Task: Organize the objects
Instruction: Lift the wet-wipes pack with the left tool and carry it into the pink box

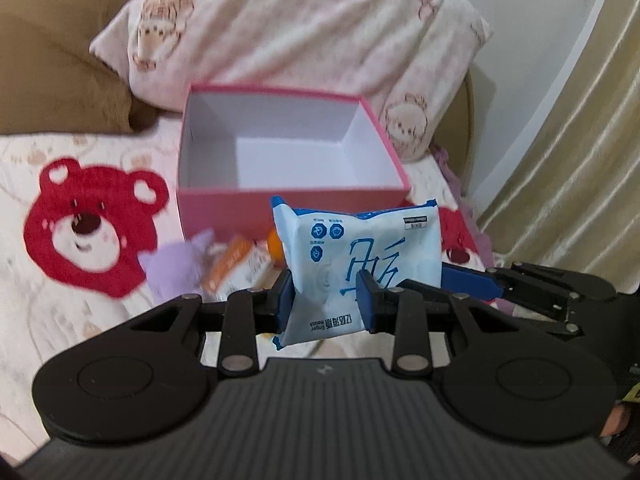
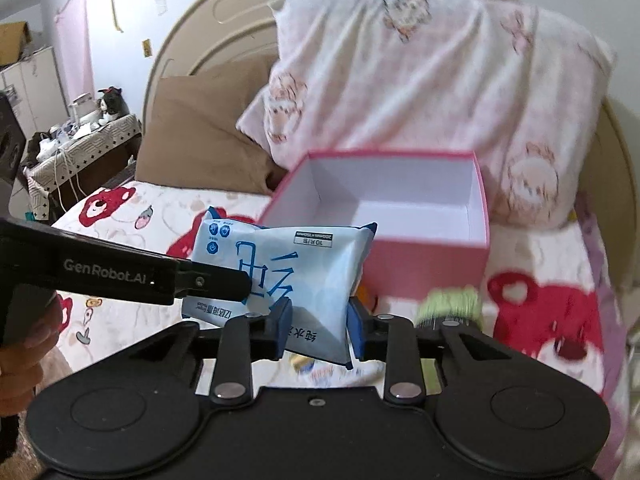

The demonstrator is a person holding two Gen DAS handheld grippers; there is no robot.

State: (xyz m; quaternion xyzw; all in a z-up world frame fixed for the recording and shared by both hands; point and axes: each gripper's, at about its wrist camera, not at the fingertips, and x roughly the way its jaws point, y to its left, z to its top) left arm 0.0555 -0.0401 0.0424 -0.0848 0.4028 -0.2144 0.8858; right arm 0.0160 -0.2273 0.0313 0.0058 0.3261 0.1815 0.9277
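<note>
The left hand-held gripper (image 1: 326, 300) is clamped on the lower part of a pale blue wipes packet (image 1: 356, 256), its blue pads pressing the packet from both sides, and the right hand-held gripper (image 2: 318, 330) grips the same packet (image 2: 288, 276) at its other lower corner, pads pinching the wrapper. In the right wrist view the left hand-held gripper reaches in from the left edge onto the packet, with a person's hand (image 2: 24, 344) around its handle. The packet hangs in the air just in front of a pink box (image 1: 288, 204) with a white inside, which stands open on the bed (image 1: 60, 320). Between the packet and the front wall of the box, on the bedsheet, lie a purple plush toy (image 1: 176, 268), an orange and white carton (image 1: 236, 264) and something orange, mostly hidden. Near the front right corner of the box lies a green brush (image 2: 450, 306), blurred. Behind the box a pink patterned pillow (image 2: 420, 80) leans on the headboard (image 2: 208, 28), with a brown pillow (image 2: 200, 136) left of the box
</note>
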